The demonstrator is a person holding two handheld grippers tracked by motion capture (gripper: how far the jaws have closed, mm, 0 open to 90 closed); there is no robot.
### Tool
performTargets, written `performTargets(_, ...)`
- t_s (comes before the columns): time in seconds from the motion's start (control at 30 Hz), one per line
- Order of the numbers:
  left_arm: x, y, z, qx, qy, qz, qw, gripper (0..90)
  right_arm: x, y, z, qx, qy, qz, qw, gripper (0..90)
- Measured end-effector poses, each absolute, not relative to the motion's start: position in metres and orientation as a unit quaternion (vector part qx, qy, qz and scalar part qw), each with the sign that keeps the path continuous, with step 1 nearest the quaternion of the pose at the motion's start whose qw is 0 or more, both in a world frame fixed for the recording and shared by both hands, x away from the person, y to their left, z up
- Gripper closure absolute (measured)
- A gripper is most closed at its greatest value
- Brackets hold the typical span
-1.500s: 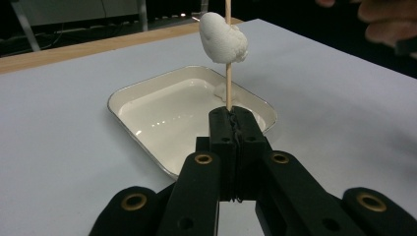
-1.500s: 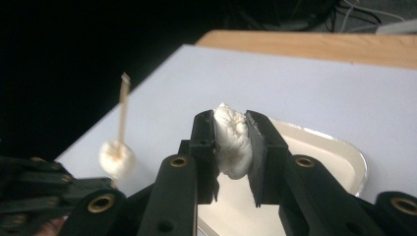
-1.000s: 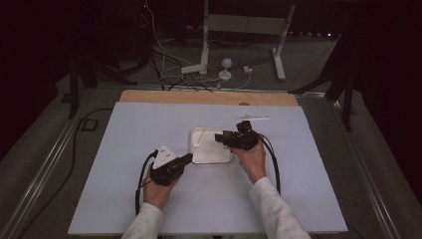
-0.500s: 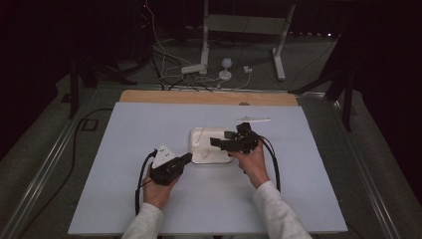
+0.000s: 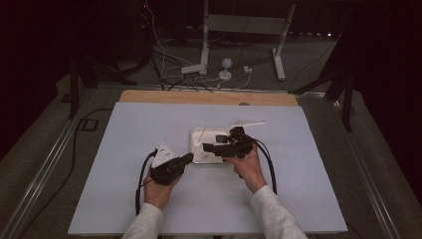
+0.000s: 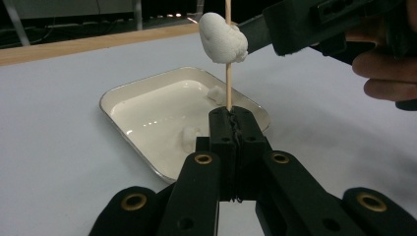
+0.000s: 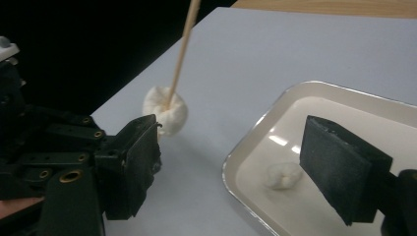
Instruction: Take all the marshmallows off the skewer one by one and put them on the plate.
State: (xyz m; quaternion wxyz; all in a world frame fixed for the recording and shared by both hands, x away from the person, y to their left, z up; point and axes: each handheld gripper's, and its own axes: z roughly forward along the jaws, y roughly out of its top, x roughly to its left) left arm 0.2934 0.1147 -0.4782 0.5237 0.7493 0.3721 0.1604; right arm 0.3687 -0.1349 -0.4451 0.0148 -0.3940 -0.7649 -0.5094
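One lumpy marshmallow (image 6: 223, 38); thin wooden skewer (image 6: 228, 73)

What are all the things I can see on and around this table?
skewer: one, pale wood, upright, its lower end clamped in the left tool.
marshmallow: one, white, stuck on the skewer above the tray.
loose marshmallows: two, white, lying in the tray.
tray: one, white with a metal rim, middle of the table.
table: one, pale blue-grey top with a wooden far edge.
stand: one, white frame, on the floor behind the table.
cables: several, white and black, on the floor at the back.
left tool: one, black, shut on the skewer.
right tool: one, black, jaws just opening, apart, with nothing between them, beside the marshmallow.
hands: two, in pale sleeves, at the near edge.
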Motion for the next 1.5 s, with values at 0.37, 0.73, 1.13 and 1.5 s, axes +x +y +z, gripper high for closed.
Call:
performTargets(0.37,0.293,0.113,-0.476,0.748,0.366,0.15,0.534,90.0,0.364,-0.126,-0.448,-0.369,-0.771,-0.517,0.038,33.4)
performTargets(0.73,0.291,0.11,-0.476,0.749,0.352,0.141,0.544,90.0,0.366,-0.121,-0.452,-0.356,-0.761,-0.535,0.09,58.7)
performTargets(1.13,0.291,0.109,-0.476,0.75,0.342,0.146,0.547,90.0,0.365,-0.122,-0.45,-0.352,-0.751,-0.549,0.106,76.4)
performTargets(1.5,0.289,0.108,-0.477,0.76,0.329,0.156,0.538,90.0,0.364,-0.126,-0.444,-0.351,-0.748,-0.555,0.099,77.2)
